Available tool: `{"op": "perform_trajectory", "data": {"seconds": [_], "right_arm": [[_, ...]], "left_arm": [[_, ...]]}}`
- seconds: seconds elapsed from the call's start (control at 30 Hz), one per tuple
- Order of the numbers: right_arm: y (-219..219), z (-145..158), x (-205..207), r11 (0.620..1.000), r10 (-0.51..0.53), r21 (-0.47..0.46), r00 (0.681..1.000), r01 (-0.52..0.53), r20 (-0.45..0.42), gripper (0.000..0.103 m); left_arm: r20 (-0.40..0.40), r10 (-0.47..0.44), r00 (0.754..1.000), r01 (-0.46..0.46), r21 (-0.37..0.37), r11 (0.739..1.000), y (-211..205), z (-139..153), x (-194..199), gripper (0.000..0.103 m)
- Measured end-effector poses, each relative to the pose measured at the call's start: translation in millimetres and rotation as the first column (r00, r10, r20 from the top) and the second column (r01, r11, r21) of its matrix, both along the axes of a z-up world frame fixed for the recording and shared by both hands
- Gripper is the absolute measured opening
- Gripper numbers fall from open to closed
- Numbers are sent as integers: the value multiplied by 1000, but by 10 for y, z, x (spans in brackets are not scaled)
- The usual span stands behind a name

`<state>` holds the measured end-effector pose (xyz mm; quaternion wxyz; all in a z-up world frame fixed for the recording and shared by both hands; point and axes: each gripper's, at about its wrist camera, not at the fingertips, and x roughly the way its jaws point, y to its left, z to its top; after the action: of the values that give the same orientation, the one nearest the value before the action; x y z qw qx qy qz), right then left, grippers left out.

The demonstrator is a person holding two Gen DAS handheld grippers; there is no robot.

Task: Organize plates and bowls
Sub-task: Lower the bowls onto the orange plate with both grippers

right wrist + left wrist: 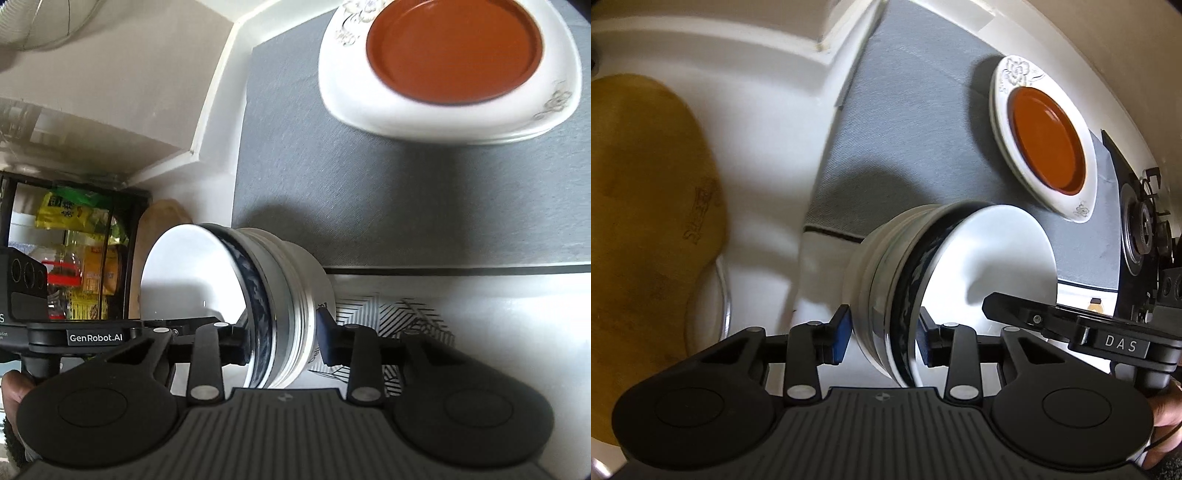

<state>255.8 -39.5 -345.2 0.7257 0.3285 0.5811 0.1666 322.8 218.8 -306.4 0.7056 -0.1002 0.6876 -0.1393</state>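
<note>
Left wrist view: left gripper (884, 334) clamps the near rim of a stack of bowls (923, 280); right gripper (282, 341) grips the opposite rim (pads pressing). Ahead, an orange plate (454, 48) sits on a white plate (443, 110).

Left wrist view: stacked bowls (923, 280) at centre, partly on the mat (905, 129). At one o'clock, a small plate (1047, 142) sits nested in a large plate (1086, 184); cutting board (646, 221) at nine o'clock.
</note>
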Motion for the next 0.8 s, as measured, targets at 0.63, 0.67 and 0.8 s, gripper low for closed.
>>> {"op": "perform_trajectory", "data": {"seconds": [0.63, 0.67, 0.8], "right_arm": [[-842, 641, 31, 981, -176, -60, 973, 187, 147, 38], [-894, 681, 74, 979, -184, -63, 970, 196, 156, 38], [-1115, 855, 278, 969, -210, -83, 956, 231, 205, 38]], "left_arm": [[130, -117, 985, 126, -63, 990, -843, 541, 334, 39], [138, -124, 983, 134, -67, 989, -898, 573, 379, 39], [146, -131, 981, 147, -109, 983, -1058, 669, 606, 39]]}}
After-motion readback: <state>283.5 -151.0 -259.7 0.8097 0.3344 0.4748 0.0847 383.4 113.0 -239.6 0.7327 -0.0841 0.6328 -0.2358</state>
